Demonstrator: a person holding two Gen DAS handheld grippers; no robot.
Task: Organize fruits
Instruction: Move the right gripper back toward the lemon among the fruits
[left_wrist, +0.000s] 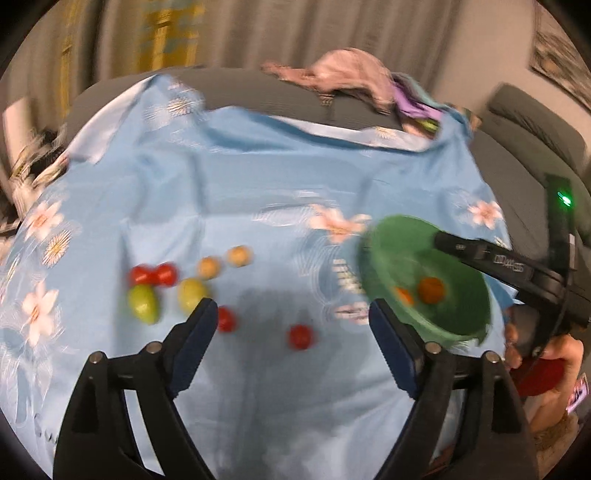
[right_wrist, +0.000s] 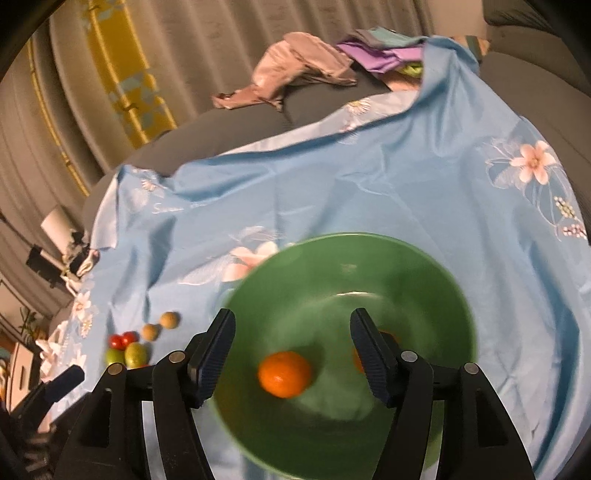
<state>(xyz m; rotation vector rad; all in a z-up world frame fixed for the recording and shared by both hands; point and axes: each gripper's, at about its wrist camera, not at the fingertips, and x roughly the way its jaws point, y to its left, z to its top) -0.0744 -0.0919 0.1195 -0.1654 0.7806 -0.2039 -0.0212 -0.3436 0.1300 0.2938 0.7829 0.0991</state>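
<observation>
Green bowl (right_wrist: 436, 280) sits on the blue flowered sheet (right_wrist: 369, 192), which is spread over a grey sofa or bed; which of the two cannot be told. The bowl is the collecting point. It holds one orange (right_wrist: 285, 373) in plain sight and a second orange (left_wrist: 404, 295) that the right wrist view mostly hides behind a finger.

Right claw (right_wrist: 291, 345) hangs over the bowl's inside, jaws wide apart, nothing between them. Judgement: it is placed there for a drop, not a pick.

Left claw (left_wrist: 293, 325) hovers over the sheet, jaws wide, empty. A red tomato (left_wrist: 301, 336) lies between its fingers, further out. Another red tomato (left_wrist: 225, 319) is partly behind the left finger.

The remaining fruit is grouped to the left on the sheet, well apart from the bowl: two red tomatoes (left_wrist: 153, 275) touching, two green fruits (left_wrist: 144, 304) just below them, two tan round fruits (left_wrist: 224, 261) beside. The kinds are uncertain because both views are blurred.

Crumpled clothes (right_wrist: 295, 70) lie at the far edge. The left wrist view cuts off the bowl's right side behind the right claw's body. The hand at the lower right is barely readable.
</observation>
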